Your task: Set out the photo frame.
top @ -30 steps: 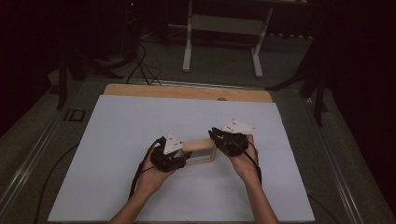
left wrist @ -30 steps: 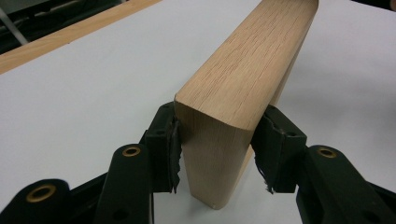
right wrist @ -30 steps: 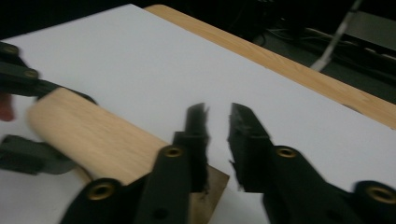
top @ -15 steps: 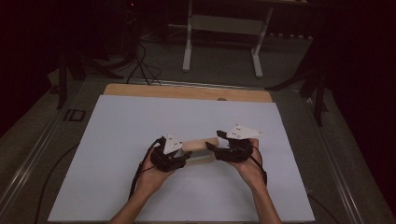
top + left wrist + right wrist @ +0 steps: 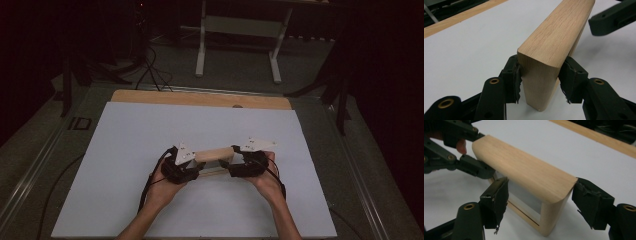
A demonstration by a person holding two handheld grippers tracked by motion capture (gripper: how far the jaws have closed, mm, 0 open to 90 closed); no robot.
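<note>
- The wooden frame (image 5: 214, 159) stands on edge near the middle of the white table sheet (image 5: 125, 140), its rounded top rail running between our two grippers and its thin lower rail resting on the sheet.
- Our left gripper (image 5: 539, 75) clamps one end post of the frame, pads pressed on both faces, so this hand carries the piece for now; we should keep that squeeze steady and the frame upright.
- Our right gripper (image 5: 539, 202) has just been opening: its jaws now stand wide on either side of the other end post, the left pad well clear and the right pad just off the corner of the top rail, not pressing on it.
- To finish the release well, we judge it best to draw the right gripper straight back along its own line, so that neither pad drags the corner and tips the frame.
- The torn pad edges could snag the wood, so we go slowly.
- The bare wood strip (image 5: 200, 98) at the far edge is well apart and no obstacle.
</note>
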